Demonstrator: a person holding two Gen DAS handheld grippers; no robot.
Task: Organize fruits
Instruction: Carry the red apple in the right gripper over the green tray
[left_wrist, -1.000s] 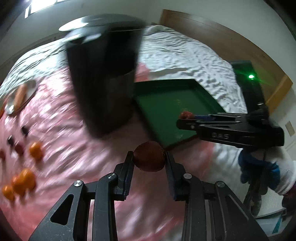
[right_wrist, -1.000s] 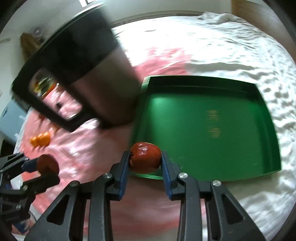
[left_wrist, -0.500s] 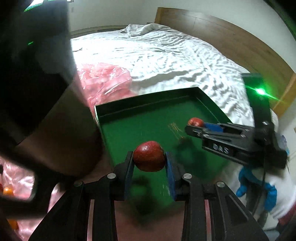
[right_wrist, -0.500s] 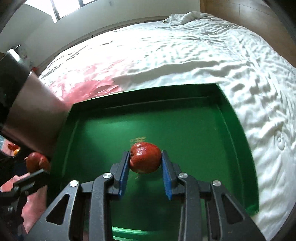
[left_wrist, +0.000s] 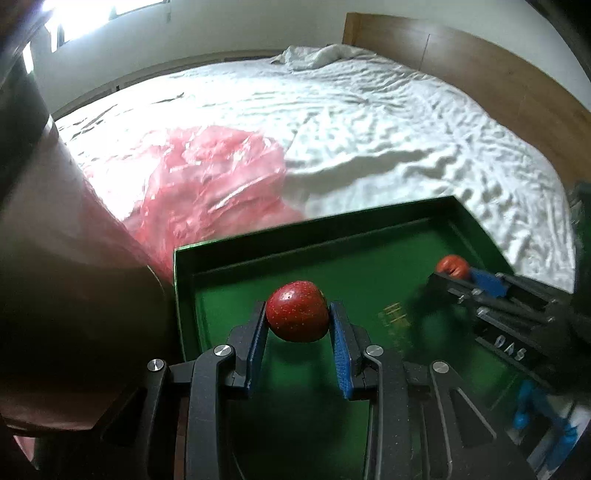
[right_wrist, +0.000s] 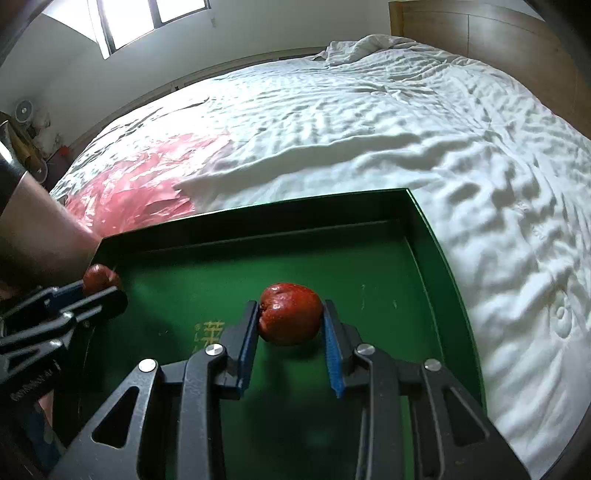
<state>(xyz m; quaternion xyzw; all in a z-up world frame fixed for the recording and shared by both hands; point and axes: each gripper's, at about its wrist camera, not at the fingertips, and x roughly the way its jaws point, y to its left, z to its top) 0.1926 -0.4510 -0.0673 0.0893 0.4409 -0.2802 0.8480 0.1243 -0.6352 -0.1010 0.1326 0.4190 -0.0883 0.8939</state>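
My left gripper (left_wrist: 298, 317) is shut on a small red fruit (left_wrist: 297, 312), held above the near left part of a green tray (left_wrist: 369, 229). My right gripper (right_wrist: 290, 319) is shut on a second red fruit (right_wrist: 290, 314) over the middle of the same tray (right_wrist: 424, 221). Each wrist view catches the other gripper too. The right gripper (left_wrist: 452, 267) comes in from the right with its fruit (left_wrist: 451, 266). The left gripper (right_wrist: 99, 280) comes in from the left with its fruit (right_wrist: 98, 277). The tray's green floor lies bare under both.
The tray lies on a bed with a rumpled white sheet (right_wrist: 369, 122). A crumpled pink plastic sheet (left_wrist: 214, 184) spreads to the tray's far left. A tall dark metal cylinder (left_wrist: 55, 277) stands close against the tray's left side. A wooden headboard (left_wrist: 461, 55) runs behind the bed.
Both grippers carried their red fruits rightward from the pink sheet, past the dark cylinder, and came down over the green tray. The oranges and other fruit have left the view.
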